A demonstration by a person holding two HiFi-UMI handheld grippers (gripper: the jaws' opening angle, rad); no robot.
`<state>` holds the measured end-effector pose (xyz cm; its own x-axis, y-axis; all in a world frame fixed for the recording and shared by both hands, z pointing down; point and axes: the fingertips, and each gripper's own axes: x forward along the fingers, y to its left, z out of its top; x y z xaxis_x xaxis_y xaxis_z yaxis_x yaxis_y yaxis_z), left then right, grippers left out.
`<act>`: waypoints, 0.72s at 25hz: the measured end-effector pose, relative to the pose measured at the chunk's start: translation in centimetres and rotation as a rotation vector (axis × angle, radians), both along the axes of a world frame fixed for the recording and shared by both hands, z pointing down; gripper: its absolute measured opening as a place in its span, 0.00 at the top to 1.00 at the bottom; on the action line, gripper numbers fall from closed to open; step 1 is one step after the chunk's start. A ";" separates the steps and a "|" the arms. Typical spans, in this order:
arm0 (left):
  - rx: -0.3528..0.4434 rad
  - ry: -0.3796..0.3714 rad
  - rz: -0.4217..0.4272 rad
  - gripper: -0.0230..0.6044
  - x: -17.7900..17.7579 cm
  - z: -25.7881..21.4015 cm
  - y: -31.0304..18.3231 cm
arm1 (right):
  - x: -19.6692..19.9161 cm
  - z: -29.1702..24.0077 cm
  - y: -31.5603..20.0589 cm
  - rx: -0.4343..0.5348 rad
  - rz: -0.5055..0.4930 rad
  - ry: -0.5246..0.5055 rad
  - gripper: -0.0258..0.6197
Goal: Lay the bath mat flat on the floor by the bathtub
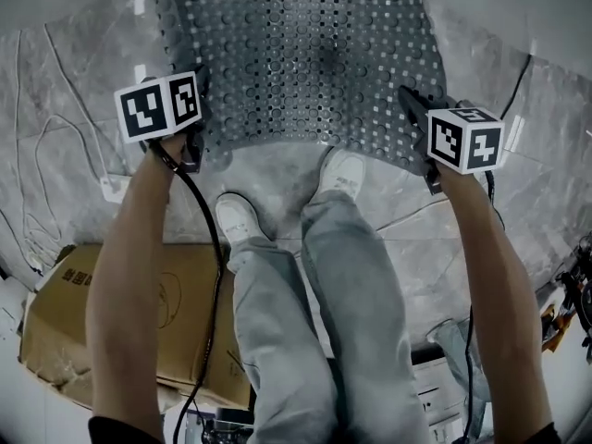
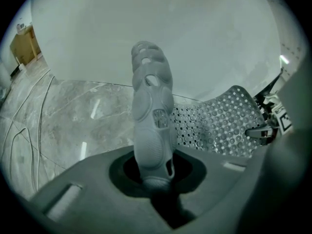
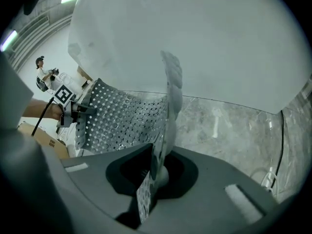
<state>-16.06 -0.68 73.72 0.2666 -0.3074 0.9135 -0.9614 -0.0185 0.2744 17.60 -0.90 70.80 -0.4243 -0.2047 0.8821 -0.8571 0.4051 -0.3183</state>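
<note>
The grey perforated bath mat (image 1: 305, 63) lies spread on the marble floor against the white bathtub (image 2: 170, 33). My left gripper (image 1: 200, 91) is at the mat's left edge. In the left gripper view its fingers (image 2: 148, 57) stand upright and slightly apart with nothing visible between them, and the mat (image 2: 219, 126) begins just to their right. My right gripper (image 1: 413, 105) is at the mat's right edge. In the right gripper view it (image 3: 170, 67) is shut on a strip of the mat (image 3: 144, 194), and the rest of the mat (image 3: 122, 121) stretches away to the left.
The person's white shoes (image 1: 239, 215) (image 1: 344, 174) stand at the mat's near edge. A cardboard box (image 1: 74, 303) lies at the lower left. Thin cables (image 1: 37, 155) trail over the floor on the left. Another person (image 3: 44, 72) stands far off.
</note>
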 end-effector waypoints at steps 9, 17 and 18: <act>-0.084 -0.105 0.049 0.76 -3.5 3.6 2.3 | 0.6 2.8 -0.2 -0.011 0.023 -0.004 0.92; -0.148 -0.139 0.031 0.74 -6.7 4.9 3.7 | 0.3 3.4 -0.2 -0.021 0.011 0.018 0.92; -0.150 -0.140 0.017 0.74 -7.1 4.9 3.8 | 0.3 3.4 -0.3 -0.021 0.012 0.019 0.92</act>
